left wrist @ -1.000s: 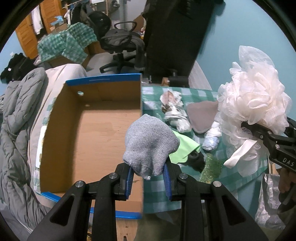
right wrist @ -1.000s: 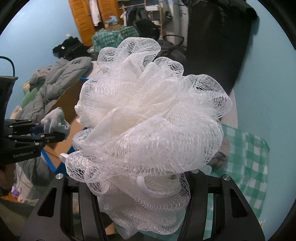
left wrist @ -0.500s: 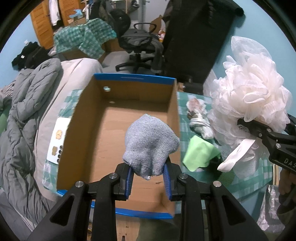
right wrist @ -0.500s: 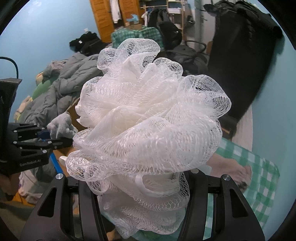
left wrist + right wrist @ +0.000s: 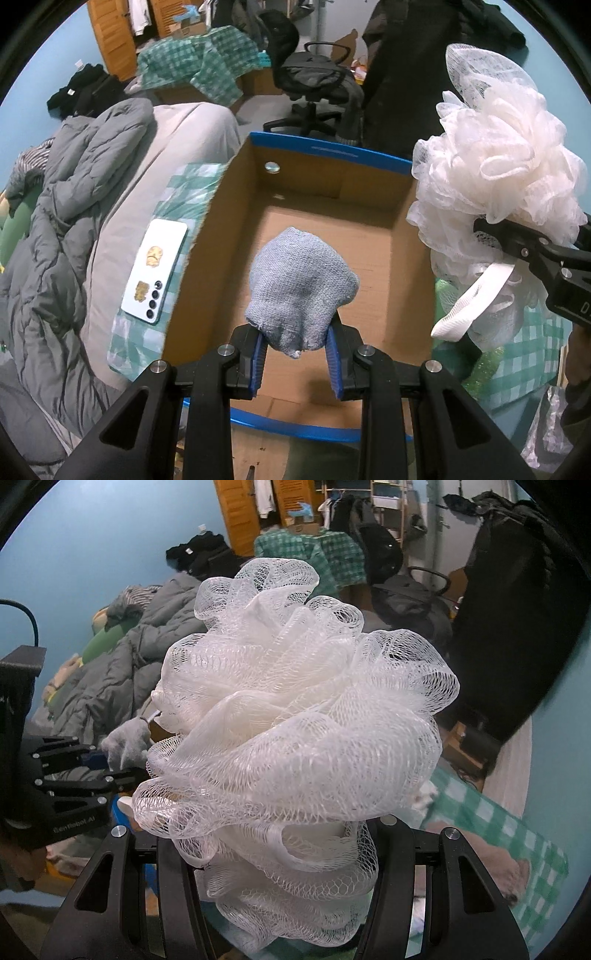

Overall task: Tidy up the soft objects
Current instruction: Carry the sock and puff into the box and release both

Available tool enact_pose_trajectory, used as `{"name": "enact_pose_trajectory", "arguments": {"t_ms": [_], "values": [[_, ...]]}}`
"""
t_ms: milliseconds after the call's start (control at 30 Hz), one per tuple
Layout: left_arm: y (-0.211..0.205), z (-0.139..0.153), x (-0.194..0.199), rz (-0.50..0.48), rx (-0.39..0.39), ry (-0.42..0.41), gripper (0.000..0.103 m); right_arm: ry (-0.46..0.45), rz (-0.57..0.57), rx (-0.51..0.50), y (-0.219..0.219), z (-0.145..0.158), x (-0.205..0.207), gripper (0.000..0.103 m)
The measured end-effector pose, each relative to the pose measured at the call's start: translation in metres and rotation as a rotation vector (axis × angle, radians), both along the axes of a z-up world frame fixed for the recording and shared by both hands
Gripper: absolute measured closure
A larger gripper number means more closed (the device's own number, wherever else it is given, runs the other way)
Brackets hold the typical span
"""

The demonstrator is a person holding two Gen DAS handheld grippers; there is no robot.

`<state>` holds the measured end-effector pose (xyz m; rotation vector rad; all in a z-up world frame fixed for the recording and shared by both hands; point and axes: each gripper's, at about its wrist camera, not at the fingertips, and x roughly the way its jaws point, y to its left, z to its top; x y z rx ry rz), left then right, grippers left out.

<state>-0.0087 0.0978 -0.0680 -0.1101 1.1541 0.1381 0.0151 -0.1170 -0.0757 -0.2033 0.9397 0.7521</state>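
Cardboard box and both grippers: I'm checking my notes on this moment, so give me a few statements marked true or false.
1. The left gripper is shut on a grey knit cloth. True.
2. The cardboard box already holds several soft items. False: its visible floor is bare.
3. The right gripper holds a white mesh bath pouf. True.
4. A phone lies inside the box. False: it lies outside, beside the box's left wall.
5. The cloth rests on the box floor. False: it is held above the box.
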Motion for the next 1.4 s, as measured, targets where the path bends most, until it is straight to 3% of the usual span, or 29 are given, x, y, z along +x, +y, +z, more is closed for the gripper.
{"name": "enact_pose_trajectory", "arguments": {"t_ms": [600, 733, 833, 900, 1400], "values": [[0.029, -0.032, 0.013, 0.011, 0.005, 0.066, 0.074, 0.075, 0.07, -0.046, 0.067, -0.025, 0.024, 0.046], [0.029, -0.037, 0.016, 0.014, 0.024, 0.089, 0.067, 0.127, 0.045, -0.072, 0.073, -0.033, 0.032, 0.04], [0.03, -0.038, 0.015, 0.013, 0.029, 0.087, 0.055, 0.12, 0.033, -0.071, 0.075, -0.03, 0.031, 0.036], [0.031, -0.037, 0.014, 0.019, 0.041, 0.078, 0.048, 0.107, 0.029, -0.079, 0.076, -0.028, 0.03, 0.024], [0.024, -0.021, 0.0, 0.025, 0.033, 0.057, 0.046, 0.085, 0.012, -0.063, 0.064, -0.016, 0.022, 0.021]]}}
